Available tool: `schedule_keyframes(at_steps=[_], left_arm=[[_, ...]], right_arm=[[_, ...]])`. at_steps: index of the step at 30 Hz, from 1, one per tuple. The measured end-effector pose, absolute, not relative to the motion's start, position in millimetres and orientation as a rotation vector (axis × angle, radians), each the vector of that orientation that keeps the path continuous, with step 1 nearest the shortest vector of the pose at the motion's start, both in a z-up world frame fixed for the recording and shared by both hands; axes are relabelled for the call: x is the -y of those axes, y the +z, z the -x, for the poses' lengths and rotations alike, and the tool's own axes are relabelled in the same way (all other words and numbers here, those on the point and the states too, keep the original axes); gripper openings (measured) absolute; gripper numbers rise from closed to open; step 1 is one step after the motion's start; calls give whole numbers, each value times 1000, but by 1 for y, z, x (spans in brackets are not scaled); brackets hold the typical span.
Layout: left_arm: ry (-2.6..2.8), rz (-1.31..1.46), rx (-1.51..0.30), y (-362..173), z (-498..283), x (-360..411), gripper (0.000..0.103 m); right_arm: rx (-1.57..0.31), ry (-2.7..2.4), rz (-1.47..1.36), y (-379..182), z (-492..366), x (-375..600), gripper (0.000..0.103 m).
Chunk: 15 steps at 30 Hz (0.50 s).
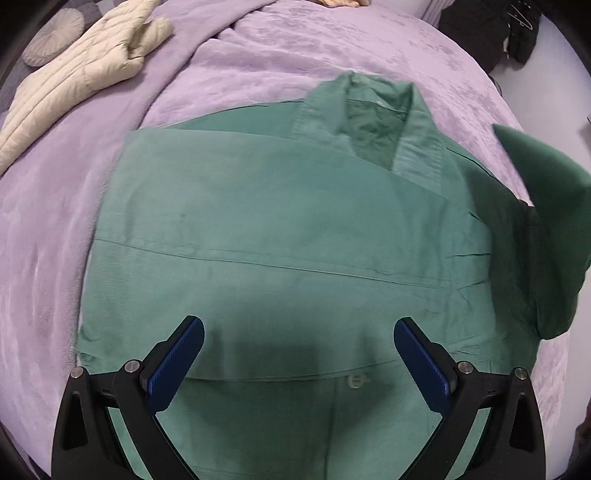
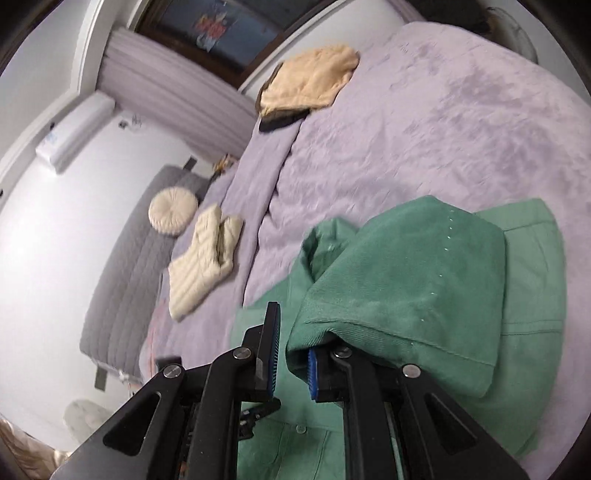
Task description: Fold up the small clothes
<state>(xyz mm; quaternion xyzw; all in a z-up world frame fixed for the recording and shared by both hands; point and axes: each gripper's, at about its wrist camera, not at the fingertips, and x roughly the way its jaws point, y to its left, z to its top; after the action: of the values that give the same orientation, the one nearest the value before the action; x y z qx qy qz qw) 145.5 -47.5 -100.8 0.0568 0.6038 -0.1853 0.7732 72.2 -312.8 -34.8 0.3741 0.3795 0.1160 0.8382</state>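
A green collared shirt point(image 1: 273, 229) lies on the purple bedspread point(image 1: 266, 55), its left side folded over the front. My left gripper point(image 1: 299, 332) is open just above the shirt's lower part, touching nothing. In the right wrist view the shirt's sleeve point(image 2: 406, 277) is lifted and drapes over my right gripper's right finger point(image 2: 314, 373). The right gripper point(image 2: 291, 343) has a gap between its jaws; the cloth lies over one finger, not pinched. The raised sleeve shows at the right edge of the left wrist view point(image 1: 546, 229).
A cream quilted garment point(image 1: 74, 77) lies at the bed's far left, also seen in the right wrist view point(image 2: 207, 262). A tan folded garment point(image 2: 310, 81) on a dark one lies farther up. A round cushion point(image 2: 173, 215) rests on grey bedding. Dark clothing point(image 1: 487, 29) sits at the top right.
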Motion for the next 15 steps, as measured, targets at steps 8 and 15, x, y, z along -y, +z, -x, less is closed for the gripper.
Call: schedule_keyframes(at_steps=[8, 15], left_arm=[[-327, -40, -1336, -127, -177, -8, 103], [-402, -7, -1337, -132, -186, -23, 103]], right_arm=[[-1187, 159, -716, -165, -98, 216, 18], [-1045, 14, -957, -154, -57, 251, 71]])
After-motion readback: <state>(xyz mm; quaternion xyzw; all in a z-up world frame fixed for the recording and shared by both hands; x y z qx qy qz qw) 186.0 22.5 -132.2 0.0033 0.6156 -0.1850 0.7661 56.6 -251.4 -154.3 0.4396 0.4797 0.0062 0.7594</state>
